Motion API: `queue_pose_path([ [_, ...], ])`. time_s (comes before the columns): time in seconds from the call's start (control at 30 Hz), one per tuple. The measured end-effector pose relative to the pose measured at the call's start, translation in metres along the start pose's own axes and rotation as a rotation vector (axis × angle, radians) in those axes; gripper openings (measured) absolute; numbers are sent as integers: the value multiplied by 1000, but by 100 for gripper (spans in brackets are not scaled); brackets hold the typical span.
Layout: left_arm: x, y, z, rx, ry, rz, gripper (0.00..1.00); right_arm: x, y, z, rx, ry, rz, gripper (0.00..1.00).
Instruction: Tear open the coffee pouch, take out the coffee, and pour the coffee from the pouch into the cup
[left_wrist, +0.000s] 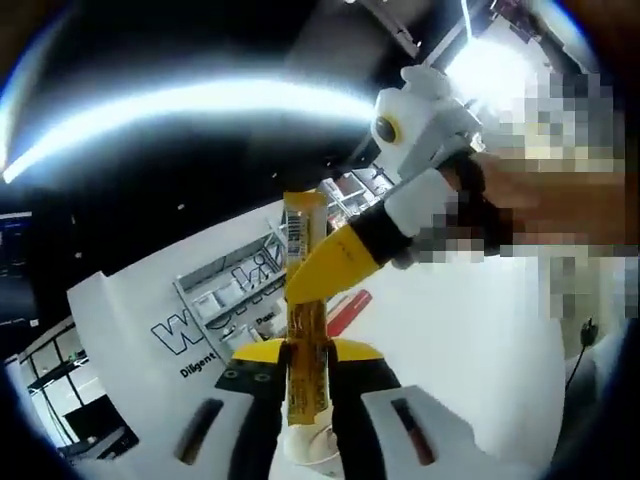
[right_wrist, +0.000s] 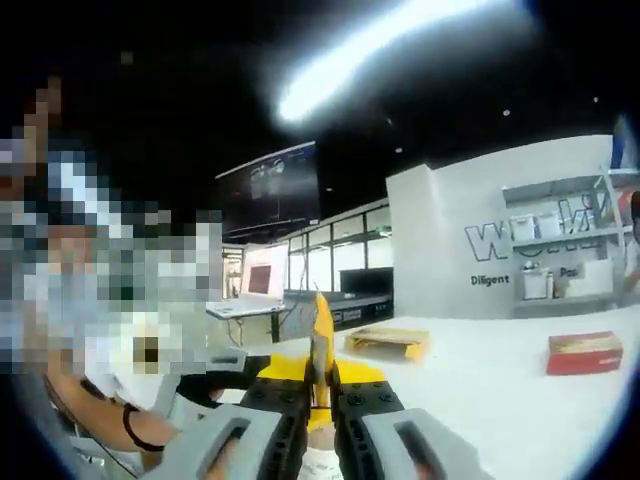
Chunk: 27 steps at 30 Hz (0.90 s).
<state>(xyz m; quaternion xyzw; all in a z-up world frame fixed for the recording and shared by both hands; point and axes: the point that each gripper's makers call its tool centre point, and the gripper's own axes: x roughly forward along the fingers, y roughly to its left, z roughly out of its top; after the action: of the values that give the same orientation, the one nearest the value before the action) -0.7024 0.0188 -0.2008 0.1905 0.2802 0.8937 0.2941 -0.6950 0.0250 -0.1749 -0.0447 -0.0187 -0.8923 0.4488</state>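
— Closest to the lens in the left gripper view, what do you see?

— Two black jaws with yellow tips, the left gripper (left_wrist: 305, 365), closed on a narrow orange coffee pouch (left_wrist: 303, 300) that stands upright between them. A white cup (left_wrist: 308, 445) sits low between the jaws, right under the pouch's lower end.

— And the other tool?

— The right gripper (left_wrist: 300, 275) comes in from the right, held by a person's hand (left_wrist: 520, 195). Its yellow tip is pinched onto the pouch near the top, just below the printed barcode end.

— Does the right gripper view agree?

— Yes. There the right gripper (right_wrist: 320, 385) has its jaws drawn together on the pouch (right_wrist: 320, 345), seen edge-on as a thin orange strip rising between them. A bit of the white cup (right_wrist: 320, 465) shows at the bottom edge.

— Anything behind?

— A white table (right_wrist: 500, 400) with a red box (right_wrist: 585, 352) and a flat cardboard piece (right_wrist: 388, 341), well apart. A white wall with shelves (right_wrist: 560, 260) stands beyond.
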Motion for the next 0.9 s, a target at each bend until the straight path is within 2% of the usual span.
queue_pose_path([
  [0.23,-1,-3,1,10,-4,5,17,0,0,-1,-13,-4,5,9],
  [0.47,-2,-3,2,-15,-9,8,16,2,3,1,-53,-1,20,11],
  [0.9,-3,-3,-1,-11,12,-1,16,-8,1,21,-36,-75,16,11],
])
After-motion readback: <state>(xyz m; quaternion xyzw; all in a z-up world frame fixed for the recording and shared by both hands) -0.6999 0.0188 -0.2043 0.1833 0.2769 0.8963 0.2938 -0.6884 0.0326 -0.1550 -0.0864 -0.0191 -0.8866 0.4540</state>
